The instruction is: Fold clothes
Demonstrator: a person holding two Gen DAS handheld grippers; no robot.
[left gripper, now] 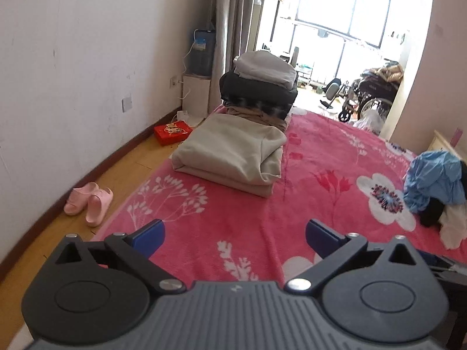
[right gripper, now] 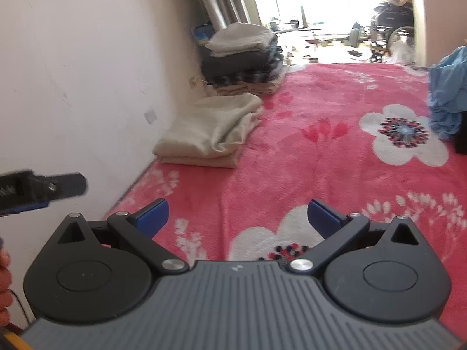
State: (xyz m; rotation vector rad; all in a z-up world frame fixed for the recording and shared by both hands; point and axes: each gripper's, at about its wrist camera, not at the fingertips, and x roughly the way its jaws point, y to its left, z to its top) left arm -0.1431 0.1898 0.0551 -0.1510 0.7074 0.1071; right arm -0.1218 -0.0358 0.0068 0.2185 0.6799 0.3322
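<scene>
The folded beige garment lies flat near the left edge of the bed, and just behind it, toward the far left corner, stands a stack of folded clothes with a grey piece on top of dark ones; this part of the work looks done; at the right edge of the bed a crumpled heap of blue, black and white clothes waits, so I judge that several pieces are left to fold; the left gripper hangs over the pink flowered blanket with its jaws spread wide and nothing between them; the right gripper is the same, wide apart and empty; pink slippers and a red box lie on the floor beside the bed.
</scene>
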